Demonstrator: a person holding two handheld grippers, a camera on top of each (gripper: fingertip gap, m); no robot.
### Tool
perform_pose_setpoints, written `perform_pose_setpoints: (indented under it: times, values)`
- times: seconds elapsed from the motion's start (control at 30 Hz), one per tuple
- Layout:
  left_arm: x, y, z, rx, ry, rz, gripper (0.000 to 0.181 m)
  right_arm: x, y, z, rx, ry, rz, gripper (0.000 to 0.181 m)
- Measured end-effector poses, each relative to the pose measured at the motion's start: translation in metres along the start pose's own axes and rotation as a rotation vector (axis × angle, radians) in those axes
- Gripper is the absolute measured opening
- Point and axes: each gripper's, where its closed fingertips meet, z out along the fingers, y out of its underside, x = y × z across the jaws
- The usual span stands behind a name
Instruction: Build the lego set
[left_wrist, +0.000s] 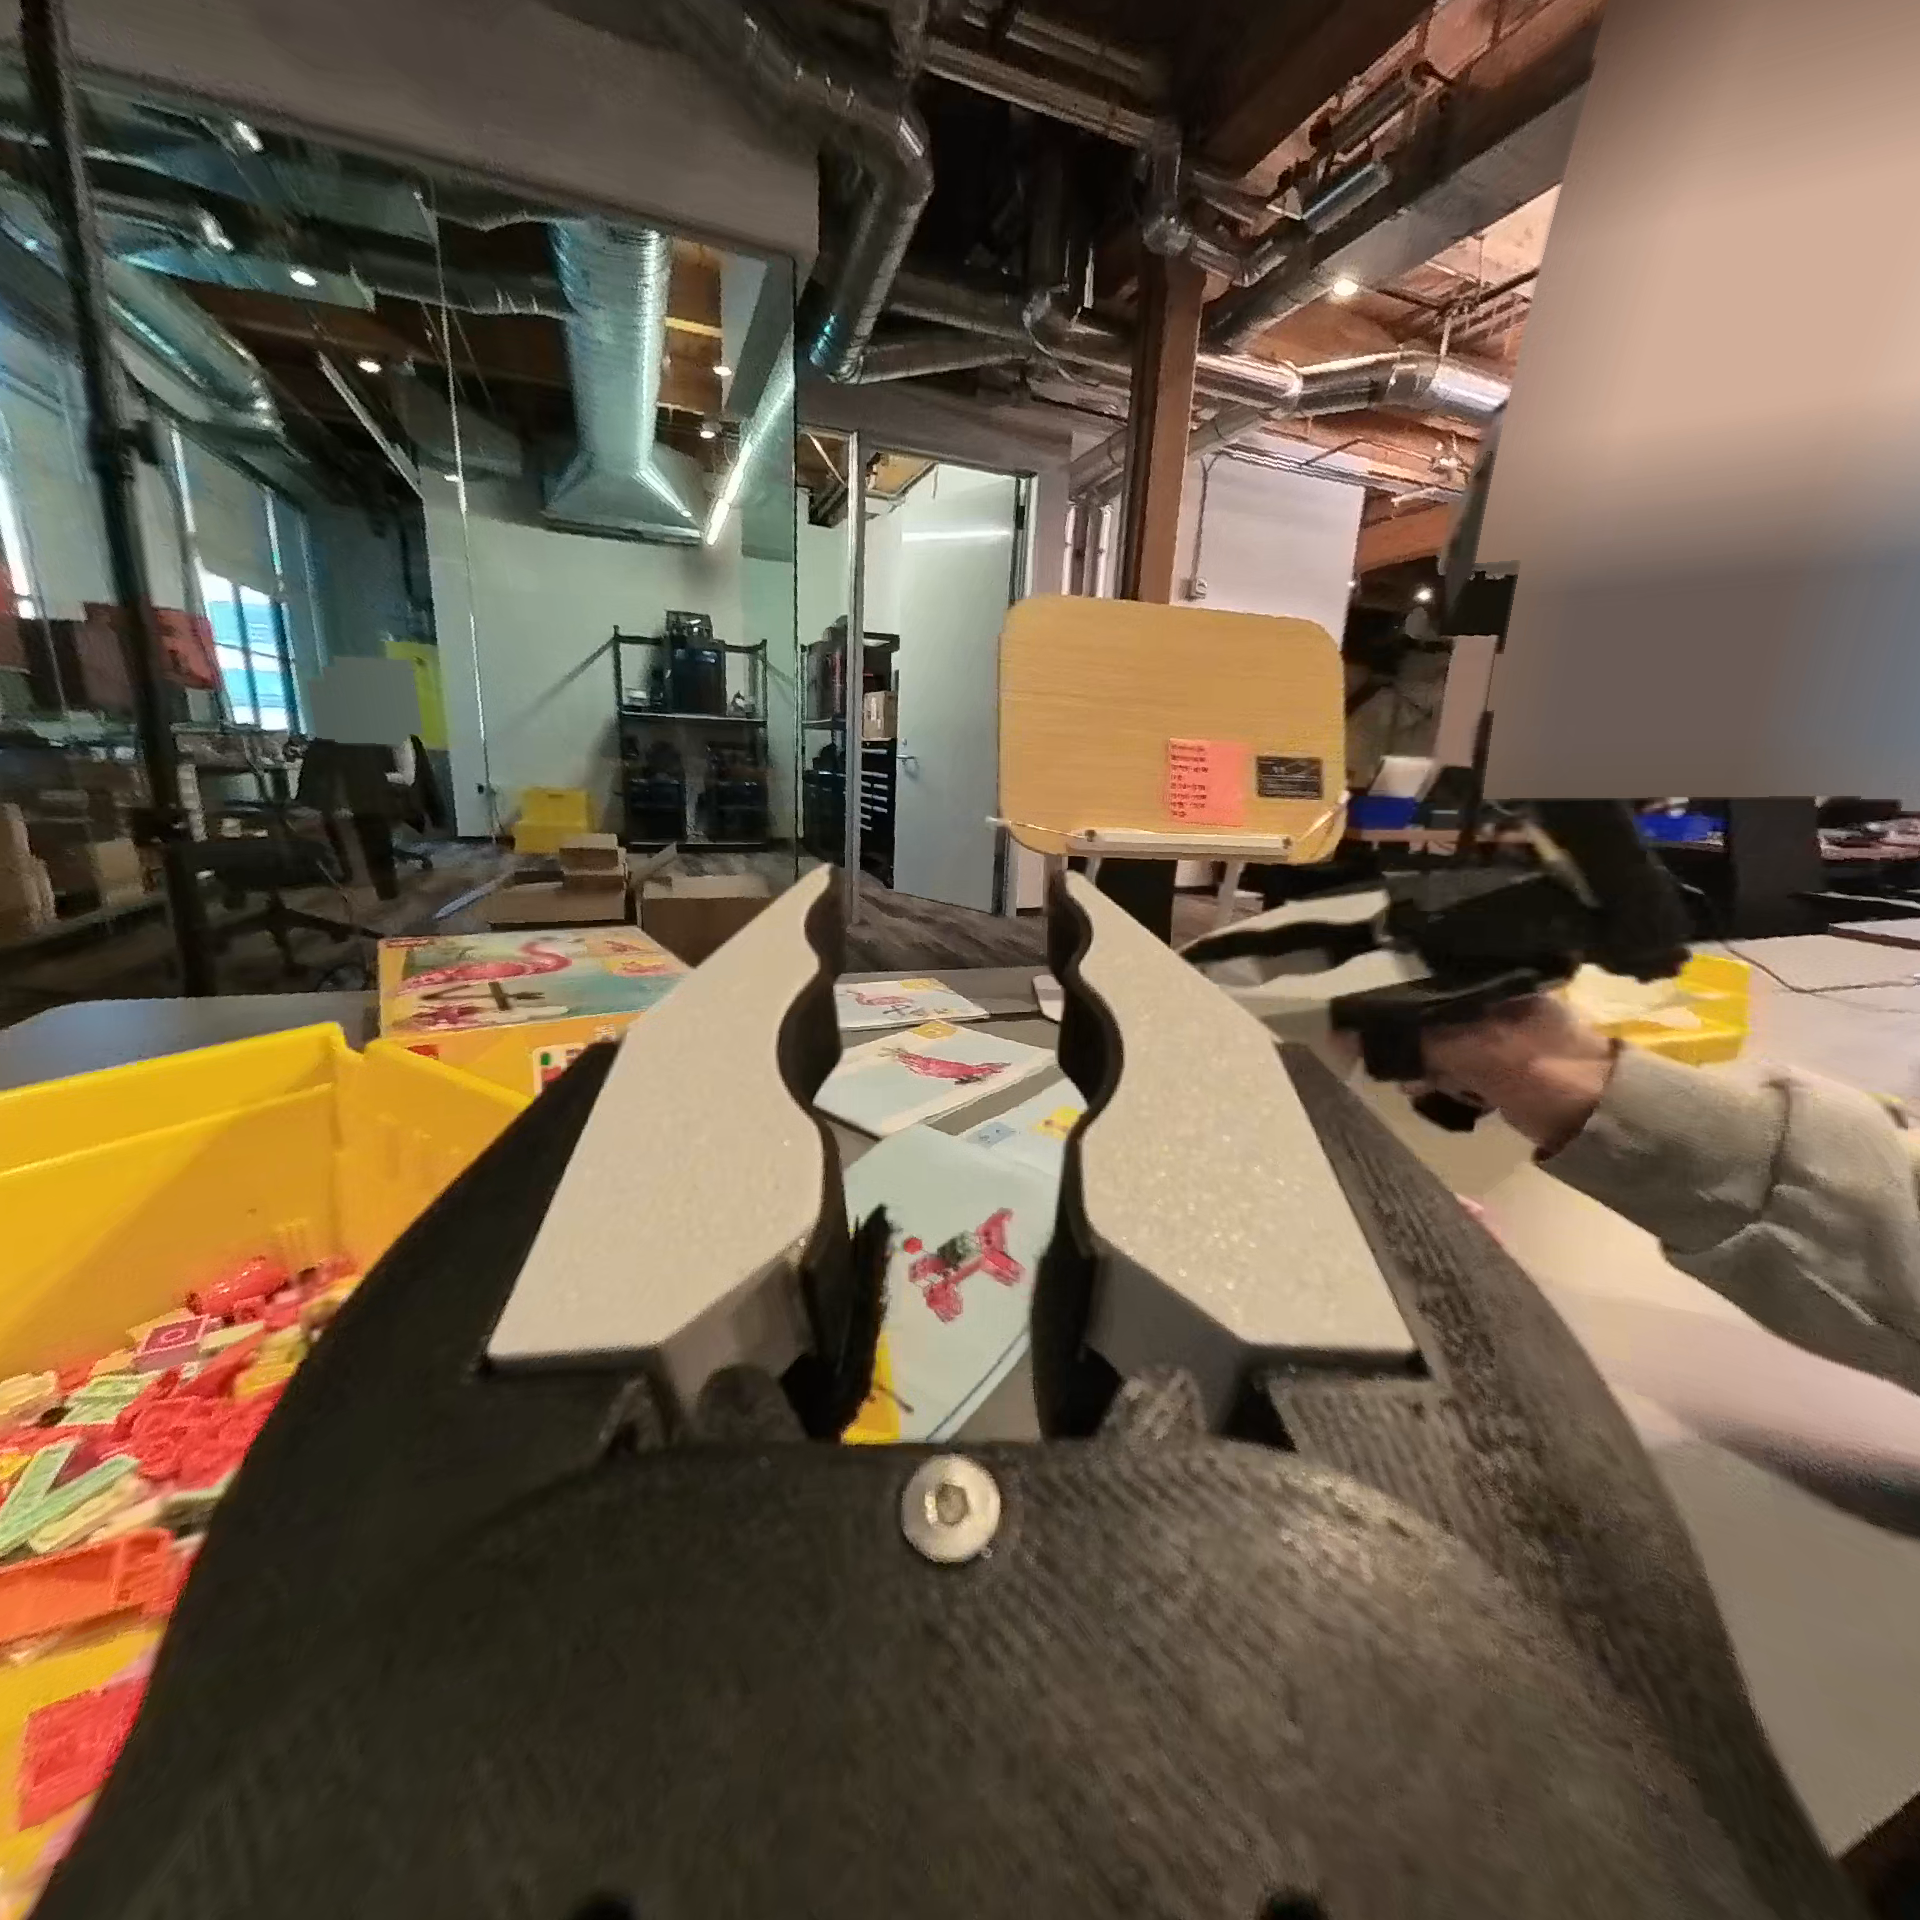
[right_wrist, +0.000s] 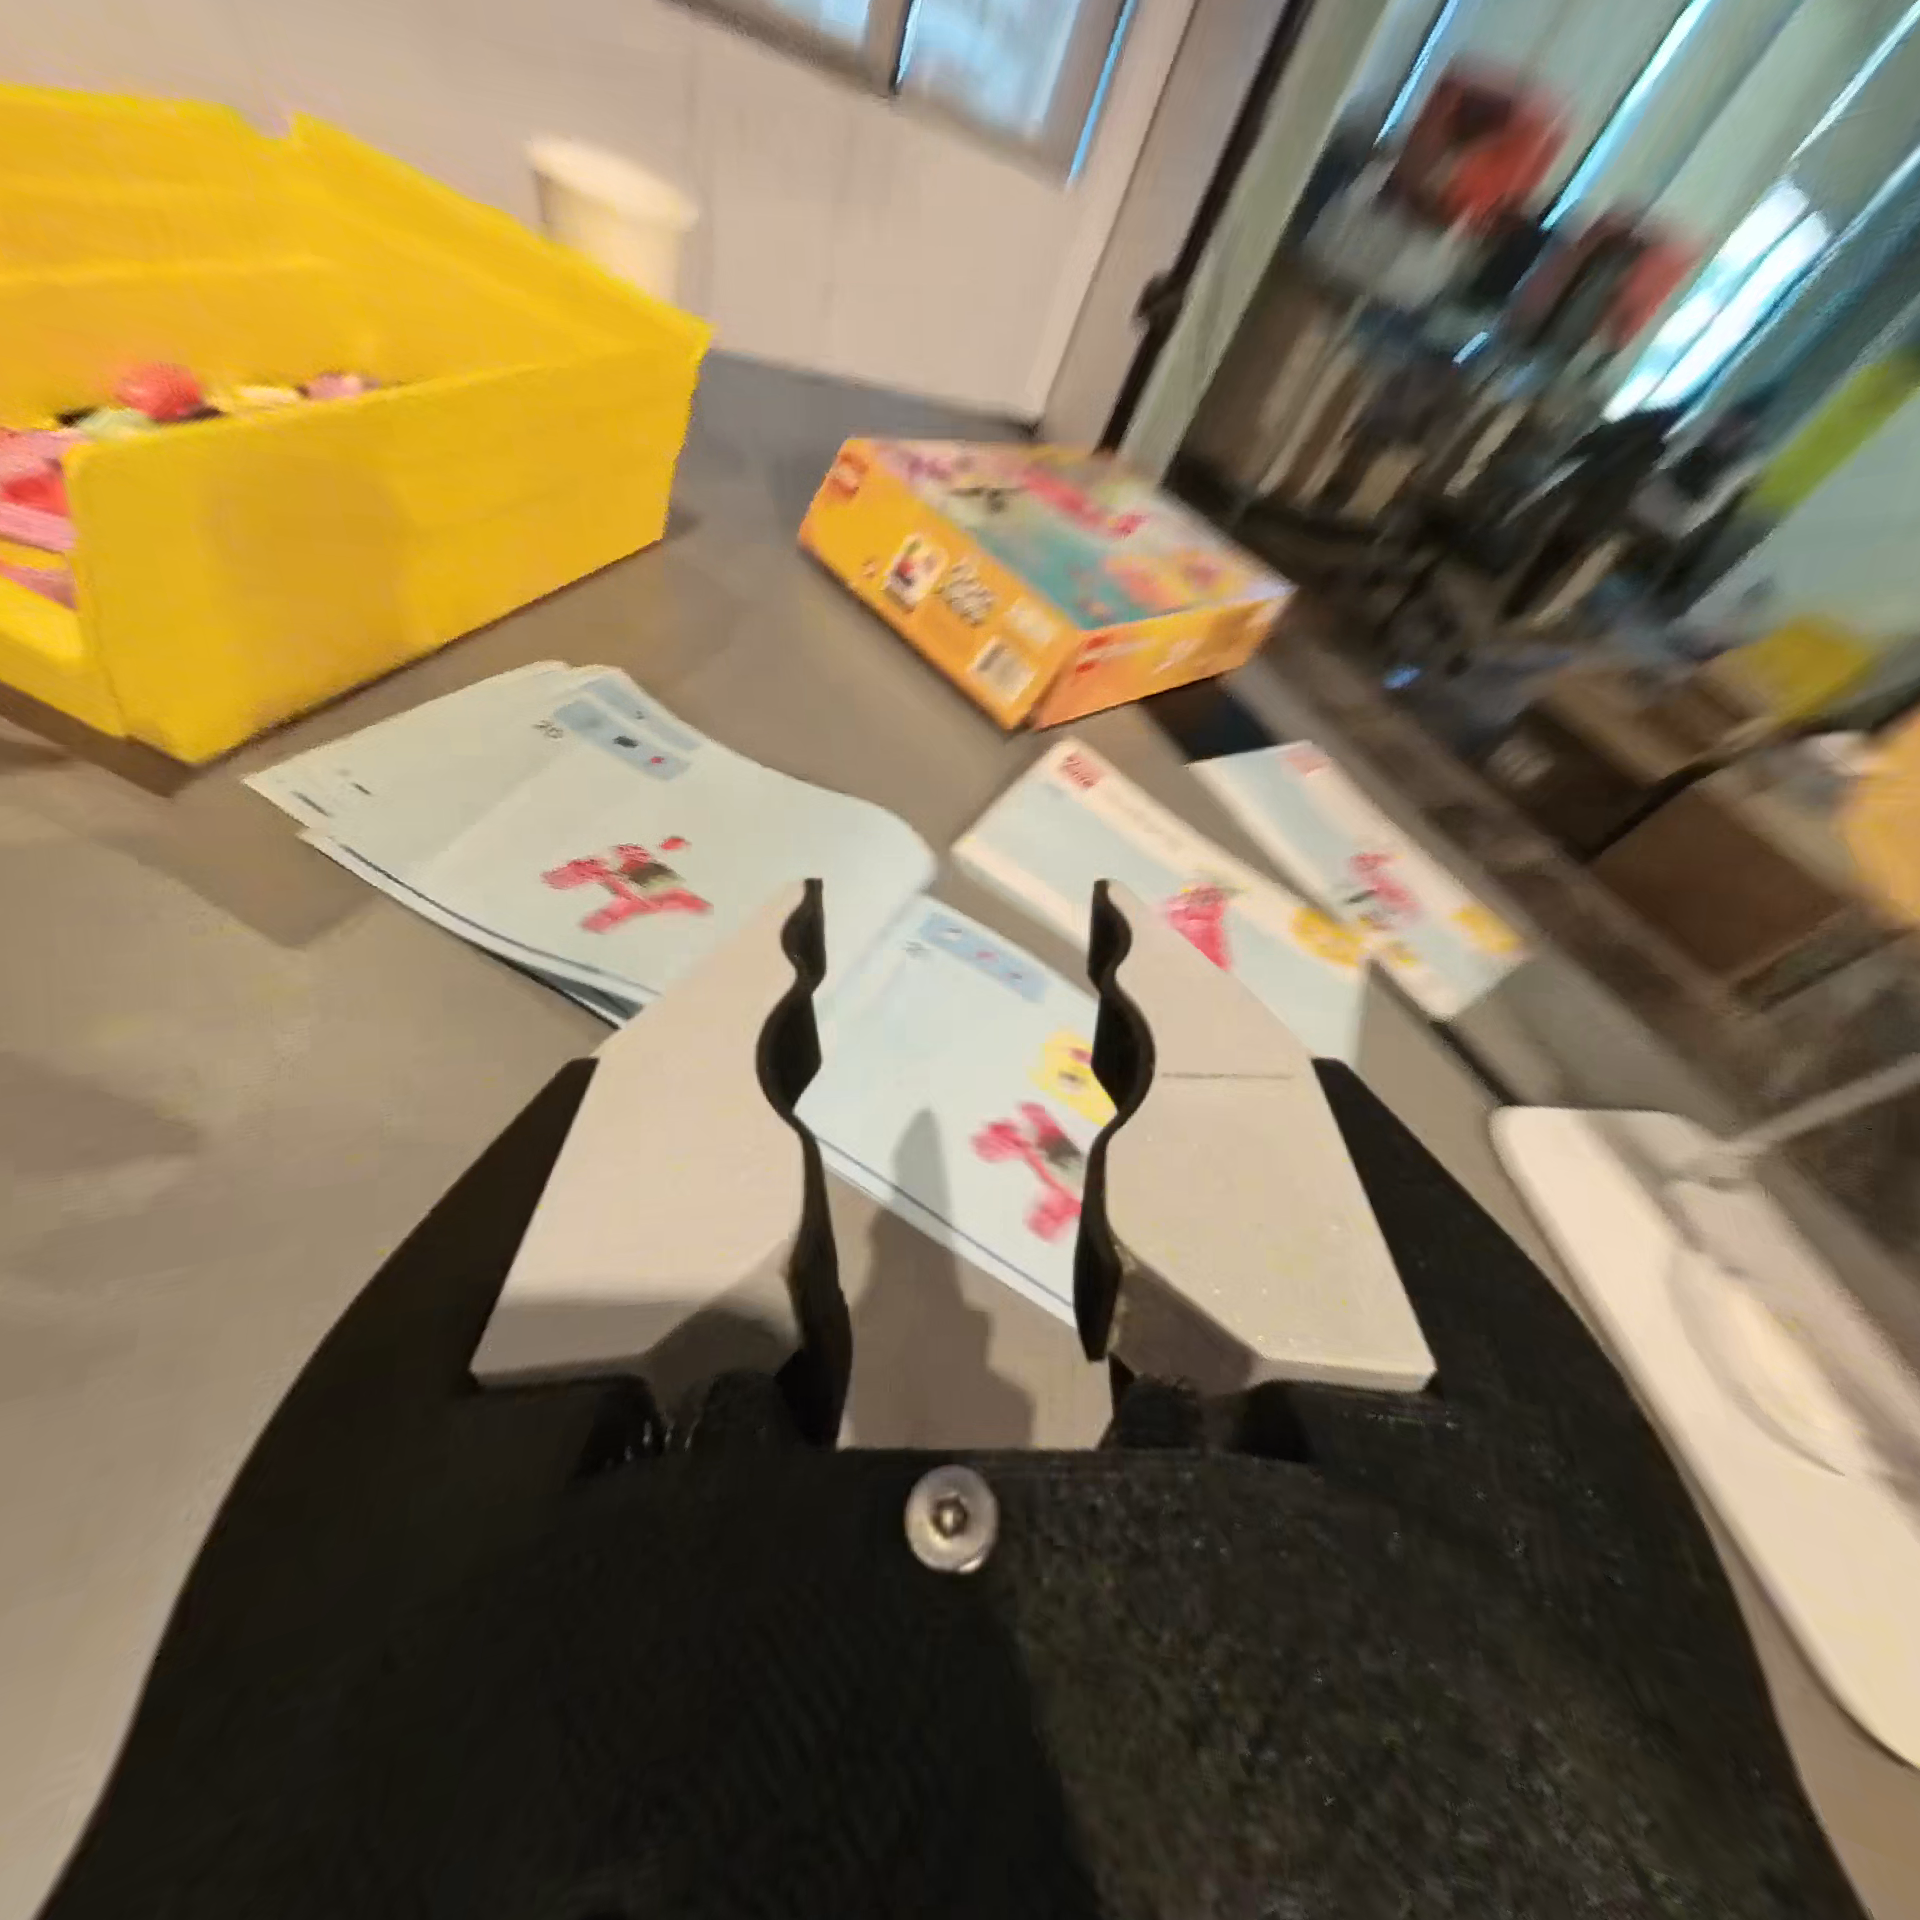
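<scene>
Lego pieces (left_wrist: 156, 1382) heaped in yellow bin (left_wrist: 135, 1164), left tongs (left_wrist: 945, 894) and right tongs (right_wrist: 956, 899) both parted, empty

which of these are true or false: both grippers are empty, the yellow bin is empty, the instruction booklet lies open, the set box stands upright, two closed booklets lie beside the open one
1. Both grippers are empty. True: the left gripper and right gripper are open with nothing between the fingers.
2. The yellow bin is empty. False: it holds loose lego pieces.
3. The instruction booklet lies open. True.
4. The set box stands upright. False: it lies flat on the table.
5. Two closed booklets lie beside the open one. True.
</scene>
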Motion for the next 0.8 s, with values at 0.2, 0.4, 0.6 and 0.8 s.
perform_pose_setpoints:
  times: [0.2,0.4,0.6,0.8]
  values:
    - [0.088,0.068,0.015,-0.222,0.246,0.145,0.031,0.057,0.049,-0.096,0.178,0.289,-0.182,0.048]
    - [0.099,0.140,0.068,-0.486,0.235,0.176,0.029,0.102,0.078,-0.143,0.244,0.446,-0.218,0.039]
    - [0.040,0.205,0.108,-0.851,0.031,0.196,0.029,0.104,0.092,-0.137,0.235,0.350,-0.073,0.040]
    - [0.002,0.235,0.087,-1.119,-0.118,0.203,0.034,0.102,0.094,-0.135,0.229,0.315,-0.038,0.040]
